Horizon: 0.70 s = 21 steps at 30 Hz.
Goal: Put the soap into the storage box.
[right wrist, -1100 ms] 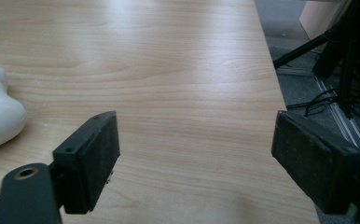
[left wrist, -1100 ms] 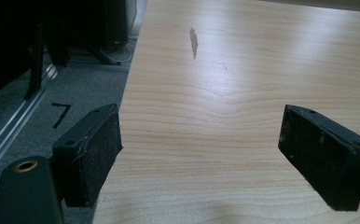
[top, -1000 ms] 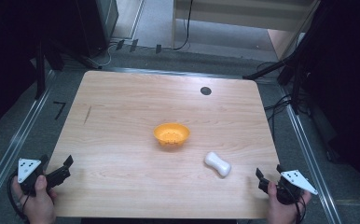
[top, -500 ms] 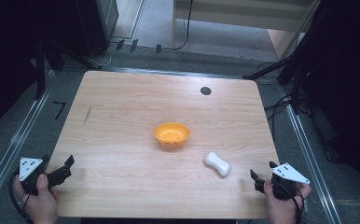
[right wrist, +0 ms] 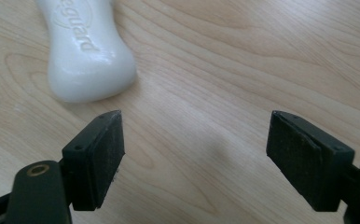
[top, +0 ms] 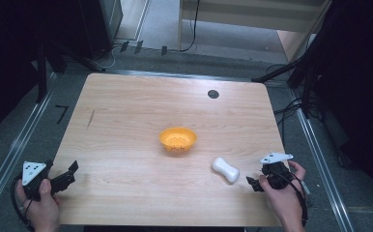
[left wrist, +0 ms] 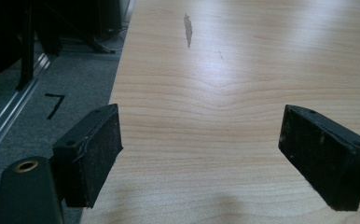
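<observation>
A white soap bar (top: pixel 225 169) lies on the wooden table (top: pixel 126 111), to the right of an orange bowl (top: pixel 177 138) at the table's middle. My right gripper (top: pixel 253 183) is open just right of the soap and low over the table's front right. In the right gripper view the soap bar (right wrist: pixel 86 51) lies ahead and to the left of the open right gripper (right wrist: pixel 194 140), outside its jaws. My left gripper (top: pixel 70 174) is held open at the front left corner. Bare wood lies between the jaws of the left gripper (left wrist: pixel 199 140).
A black round grommet (top: pixel 213 94) sits near the table's far edge. A dark streak (top: pixel 91 118) marks the wood at the left, the same streak (left wrist: pixel 188 29) showing ahead of the left gripper. Metal rails (top: pixel 10 150) run along both sides, and cables (top: pixel 291 104) lie on the floor at the right.
My right gripper has moved left and forward onto the table, ending close beside the soap bar. The left gripper has stayed where it was.
</observation>
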{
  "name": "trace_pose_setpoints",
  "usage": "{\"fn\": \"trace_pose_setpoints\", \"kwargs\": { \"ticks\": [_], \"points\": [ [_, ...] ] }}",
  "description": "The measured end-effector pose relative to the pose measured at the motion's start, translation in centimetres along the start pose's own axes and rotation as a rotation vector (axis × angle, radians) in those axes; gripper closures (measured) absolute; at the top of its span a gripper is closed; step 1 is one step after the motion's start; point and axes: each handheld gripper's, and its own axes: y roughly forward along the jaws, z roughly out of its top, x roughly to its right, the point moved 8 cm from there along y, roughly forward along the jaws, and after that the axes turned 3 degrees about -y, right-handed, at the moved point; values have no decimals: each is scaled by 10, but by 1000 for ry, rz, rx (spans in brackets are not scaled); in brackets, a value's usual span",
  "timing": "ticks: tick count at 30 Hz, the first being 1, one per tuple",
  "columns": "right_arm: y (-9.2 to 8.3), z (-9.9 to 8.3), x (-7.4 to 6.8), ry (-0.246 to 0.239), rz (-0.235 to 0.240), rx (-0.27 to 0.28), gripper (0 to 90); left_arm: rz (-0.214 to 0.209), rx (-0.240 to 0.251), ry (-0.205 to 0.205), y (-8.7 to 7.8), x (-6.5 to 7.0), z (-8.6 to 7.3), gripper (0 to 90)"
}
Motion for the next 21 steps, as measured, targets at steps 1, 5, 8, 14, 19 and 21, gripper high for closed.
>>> {"fn": "trace_pose_setpoints", "kwargs": {
  "ticks": [1,5,8,14,19,21],
  "points": [
    [0,1,-1,-6,4,-10,194,2,1,1,0,0,0,136],
    [-1,5,-7,-27,48,-69,187,6,-4,11,1,1,0,136],
    [-1,8,-11,-46,65,-114,186,6,-3,11,0,1,0,136],
    [1,16,-20,-80,86,-181,169,6,0,8,0,1,0,137],
    [5,26,-27,-78,111,-220,142,6,1,8,0,1,0,136],
    [6,27,-28,-83,114,-221,140,6,1,9,0,1,0,136]
  ]
}}
